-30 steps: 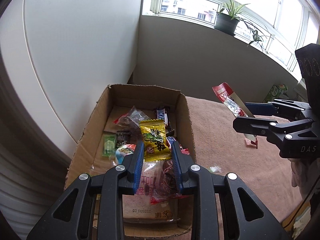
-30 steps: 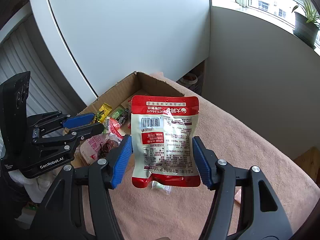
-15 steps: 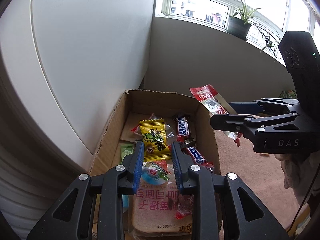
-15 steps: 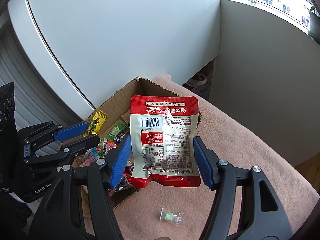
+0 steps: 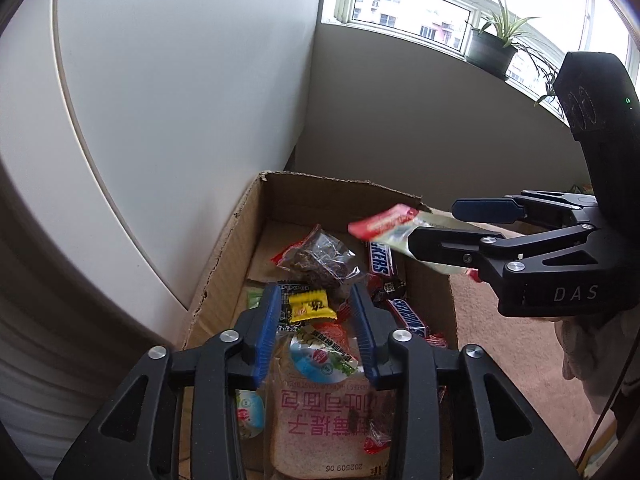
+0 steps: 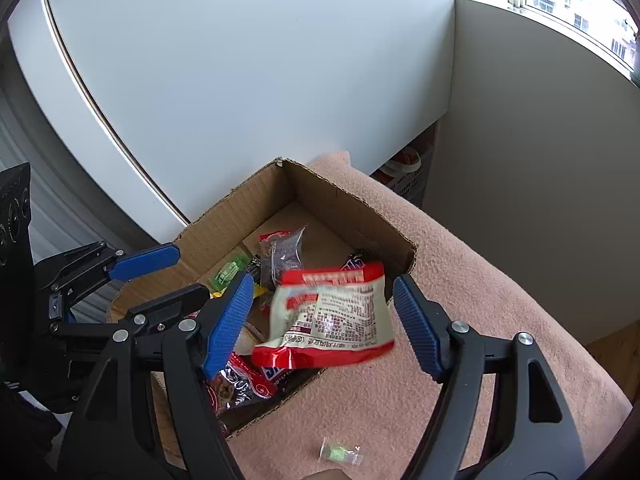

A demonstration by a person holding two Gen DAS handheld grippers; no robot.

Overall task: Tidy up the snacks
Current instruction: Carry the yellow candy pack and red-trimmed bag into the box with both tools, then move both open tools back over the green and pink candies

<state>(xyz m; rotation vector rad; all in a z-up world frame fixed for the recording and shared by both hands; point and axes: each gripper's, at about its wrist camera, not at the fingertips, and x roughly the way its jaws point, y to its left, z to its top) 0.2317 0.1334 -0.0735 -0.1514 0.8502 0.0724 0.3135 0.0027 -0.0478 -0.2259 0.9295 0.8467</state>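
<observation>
A cardboard box [image 5: 224,256] holds several snacks, among them Snickers bars [image 5: 382,258]. My left gripper [image 5: 316,312] is open above the box, and a small yellow candy packet [image 5: 311,307] is loose between its fingers. My right gripper [image 6: 324,312] is open over the box's right wall [image 6: 360,208]. A red and white snack pouch [image 6: 332,316] is blurred and loose between its fingers, touching neither pad. The pouch also shows in the left wrist view [image 5: 396,226] at the right gripper's fingers [image 5: 452,244].
The box stands on a pink towel-covered surface [image 6: 460,280] against a white panel [image 6: 240,80]. A small clear-wrapped green candy [image 6: 340,452] lies on the towel near the front. A potted plant [image 5: 490,48] sits on the windowsill.
Both grippers moved over the box. The left gripper opened and the yellow packet dropped between its fingers. The right gripper opened and the red pouch tilted, falling free.
</observation>
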